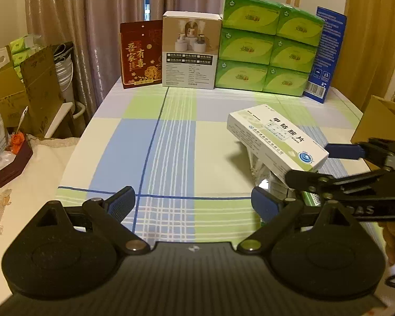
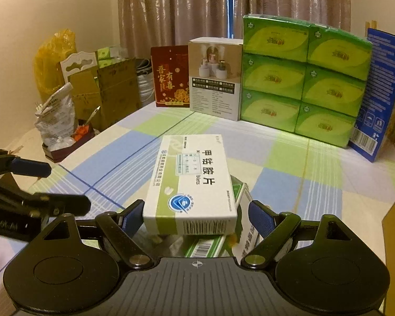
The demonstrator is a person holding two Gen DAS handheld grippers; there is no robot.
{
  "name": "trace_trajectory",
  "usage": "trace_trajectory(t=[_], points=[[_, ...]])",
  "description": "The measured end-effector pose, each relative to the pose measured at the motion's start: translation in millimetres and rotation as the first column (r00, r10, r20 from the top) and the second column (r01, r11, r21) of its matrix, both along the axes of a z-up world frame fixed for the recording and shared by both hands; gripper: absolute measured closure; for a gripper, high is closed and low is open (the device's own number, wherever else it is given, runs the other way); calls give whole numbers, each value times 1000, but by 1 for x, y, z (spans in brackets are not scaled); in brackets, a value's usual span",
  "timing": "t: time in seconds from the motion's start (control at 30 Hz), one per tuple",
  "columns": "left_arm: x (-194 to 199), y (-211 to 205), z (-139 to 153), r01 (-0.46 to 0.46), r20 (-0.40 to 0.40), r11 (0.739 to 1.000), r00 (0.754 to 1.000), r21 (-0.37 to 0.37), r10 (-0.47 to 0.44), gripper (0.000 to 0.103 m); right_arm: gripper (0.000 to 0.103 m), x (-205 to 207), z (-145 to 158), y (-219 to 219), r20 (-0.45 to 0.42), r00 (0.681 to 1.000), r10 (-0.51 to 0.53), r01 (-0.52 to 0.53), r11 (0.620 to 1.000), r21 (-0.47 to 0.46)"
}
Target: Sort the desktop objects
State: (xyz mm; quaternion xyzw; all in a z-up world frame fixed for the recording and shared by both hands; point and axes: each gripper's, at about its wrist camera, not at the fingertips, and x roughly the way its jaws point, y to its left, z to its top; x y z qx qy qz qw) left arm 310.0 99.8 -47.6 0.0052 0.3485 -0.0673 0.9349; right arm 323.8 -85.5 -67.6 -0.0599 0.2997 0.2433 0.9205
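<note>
The right gripper (image 2: 191,217) stands wide open with the near end of the white medicine box (image 2: 191,184) between its blue pads; the left pad sits just beside the box's corner, the right pad stands clear of it, and nothing is held. The left gripper (image 1: 193,202) is likewise wide open and empty, poised over bare checked cloth on the tabletop (image 1: 150,142) toward the near edge, to the left of the box. Principal risk: the white medicine box does not rest flat on the tabletop but lies across a small heap, a green-and-white carton (image 2: 239,200) and what appears to be a foil or clear packet (image 1: 263,168) beneath it. In my judgement a closing pad that meets one side first would pivot the box on that heap and slide it off, or drag the lower carton with it. A second risk is a grasp set too low, which would catch the carton's edge together with the box. A third is crowding: the right gripper reaches in close beside the left, and a sideways move by either could bring them together. The box is a flat rectangular carton, white with a pale green band, black characters on top, a round blue emblem near the end facing the right gripper and a barcode on that end face. It lies toward the near right part of the tabletop, well apart from the green tissue packs (image 1: 268,44) along the far edge.
</note>
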Motion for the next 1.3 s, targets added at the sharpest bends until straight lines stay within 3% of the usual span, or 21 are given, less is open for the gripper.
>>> trace_trajectory(t=[0.07, 0.13, 0.5, 0.9, 1.1, 1.23, 1.3], points=[[0, -1, -1, 3, 0, 1000, 1000, 4, -3, 10, 24, 2, -1, 1, 4, 1000, -2, 2, 1000, -5], [1, 0, -1, 0, 0, 1000, 1000, -5, 0, 10, 34, 2, -1, 0, 2, 1000, 0, 0, 1000, -11], [2, -16, -3, 68, -5, 996, 998, -50, -69, 11, 35, -5, 6, -38, -9, 993, -120, 119, 992, -44], [23, -65, -23, 214, -35, 976, 976, -32, -216, 14, 35, -21, 10, -86, -68, 972, -224, 220, 973, -65], [41, -85, -39, 247, -87, 969, 965, -34, -249, 31, 35, -25, 10, -93, -79, 967, -242, 237, 970, -59], [49, -90, -49, 240, -128, 970, 962, -29, -242, 51, 35, -27, 9, -95, -85, 965, -248, 243, 968, -61], [49, -90, -52, 240, -143, 970, 960, -28, -241, 53, 35, -27, 10, -95, -83, 964, -251, 246, 967, -63]])
